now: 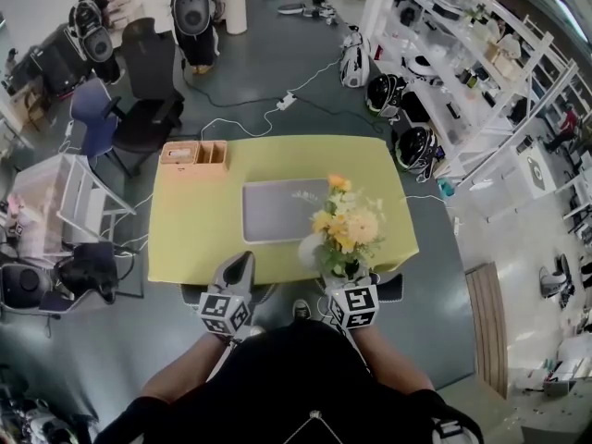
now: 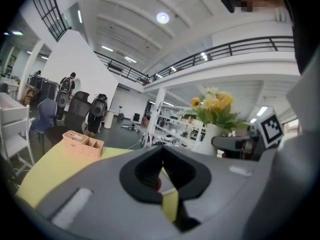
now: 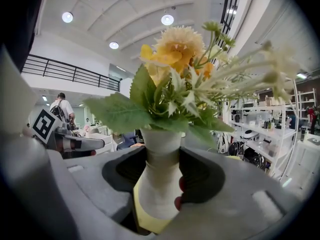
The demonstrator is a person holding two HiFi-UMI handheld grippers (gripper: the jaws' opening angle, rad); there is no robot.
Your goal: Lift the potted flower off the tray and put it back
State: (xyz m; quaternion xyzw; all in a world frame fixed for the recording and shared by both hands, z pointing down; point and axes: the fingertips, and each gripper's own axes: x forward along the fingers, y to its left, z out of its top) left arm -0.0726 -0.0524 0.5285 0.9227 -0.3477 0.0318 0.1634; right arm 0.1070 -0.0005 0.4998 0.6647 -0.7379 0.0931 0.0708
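The right gripper [image 3: 160,170] clamps the flower's [image 1: 344,228] white pot by the near right corner of the tray [image 1: 273,213]. The left gripper's [image 2: 161,165] jaws are together, empty.

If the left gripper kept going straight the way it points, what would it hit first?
The left gripper would probably meet the flat grey tray on the yellow table, near its left edge; depth unclear.

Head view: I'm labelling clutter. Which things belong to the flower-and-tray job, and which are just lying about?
Job: potted flower, gripped by the right gripper; grey tray.
Lying about: wicker organiser; office chair; left gripper, shut and empty.
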